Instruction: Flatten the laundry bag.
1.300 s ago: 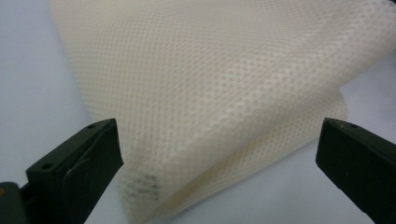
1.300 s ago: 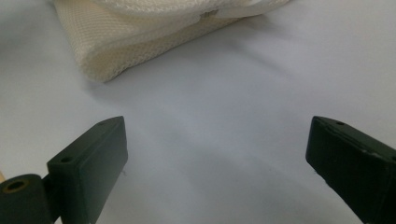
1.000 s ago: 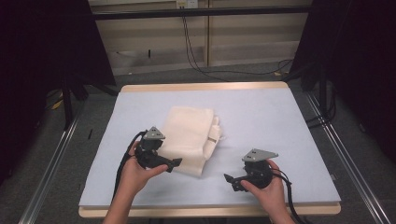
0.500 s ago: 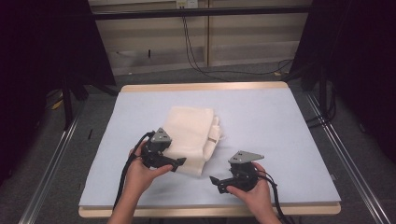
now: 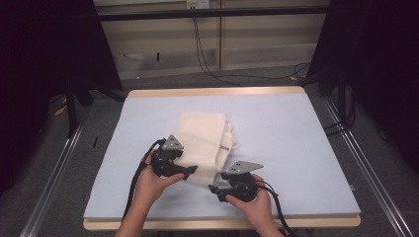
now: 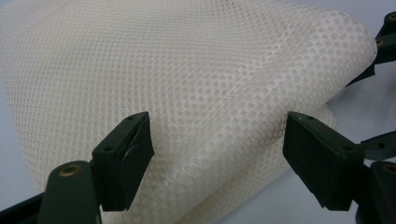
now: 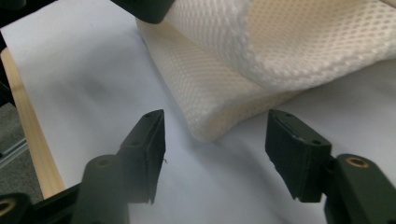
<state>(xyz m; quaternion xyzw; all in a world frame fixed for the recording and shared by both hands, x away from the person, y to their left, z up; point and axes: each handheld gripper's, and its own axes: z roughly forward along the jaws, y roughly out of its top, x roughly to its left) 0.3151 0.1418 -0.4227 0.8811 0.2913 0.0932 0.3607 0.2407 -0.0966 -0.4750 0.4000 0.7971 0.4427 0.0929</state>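
Left gripper (image 5: 190, 171) sits at the near edge of the folded mesh cloth (image 5: 202, 143), which lies a little left of the table's (image 5: 296, 148) middle, closer to the near edge than the far one. Its jaws have just been closing and the top fold bulges between them in the left gripper view, yet the pads look just short of pressing, so I count it open around the cloth (image 6: 196, 79). Right gripper (image 5: 213, 190) hovers at the near right corner of the cloth, its jaws also just closing but wide apart, with bare table between them and the lower fold's corner (image 7: 210, 116) lying just ahead. The main risk, as I judge it, is a mismatched grab: the left jaws straddle the upper fold while the right ones aim at the lower, so lifting could pull the layers apart unevenly or drag the stack across the table instead of opening it. The right jaws may also shut before reaching the cloth and pinch nothing, since the corner is still beyond the pads. Mesh is slippery and soft, so a shallow bite at the very edge could slip out once tension comes on. The two grippers stand near each other, and a further approach could knock them together.
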